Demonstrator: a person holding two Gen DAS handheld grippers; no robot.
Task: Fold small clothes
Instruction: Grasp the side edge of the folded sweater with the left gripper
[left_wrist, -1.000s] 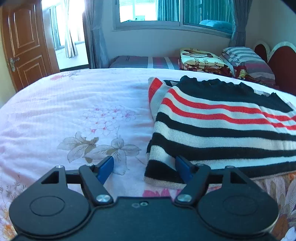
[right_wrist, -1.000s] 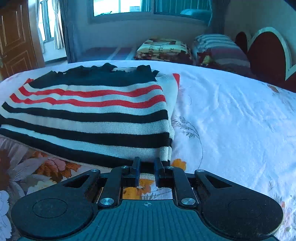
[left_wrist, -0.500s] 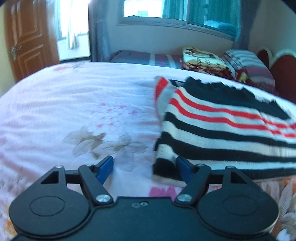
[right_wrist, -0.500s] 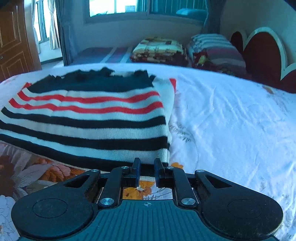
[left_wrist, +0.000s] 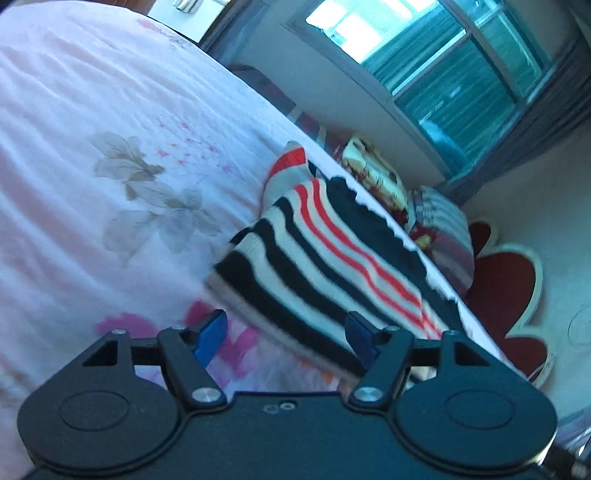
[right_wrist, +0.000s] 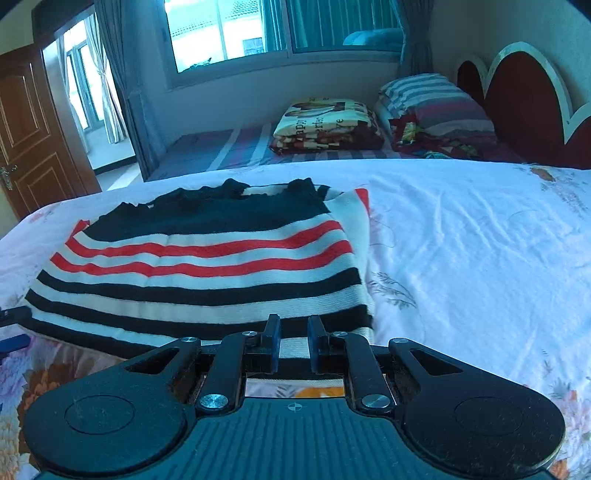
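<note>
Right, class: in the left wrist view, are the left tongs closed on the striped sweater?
No. The left tongs stand wide open, their blue fingertips apart, with the striped sweater hem lying between them.

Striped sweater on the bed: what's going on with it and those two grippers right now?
Left gripper open, straddling the hem corner. Right gripper narrowed on the near hem; grip unconfirmed. Striped sweater flat on the bedspread, sleeves folded in. Nothing blocking.

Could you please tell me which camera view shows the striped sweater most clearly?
The right wrist view: the striped sweater lies level, sharp and nearly whole there. The left wrist view shows it tilted, motion-blurred and partly cut off by the gripper body.
</note>
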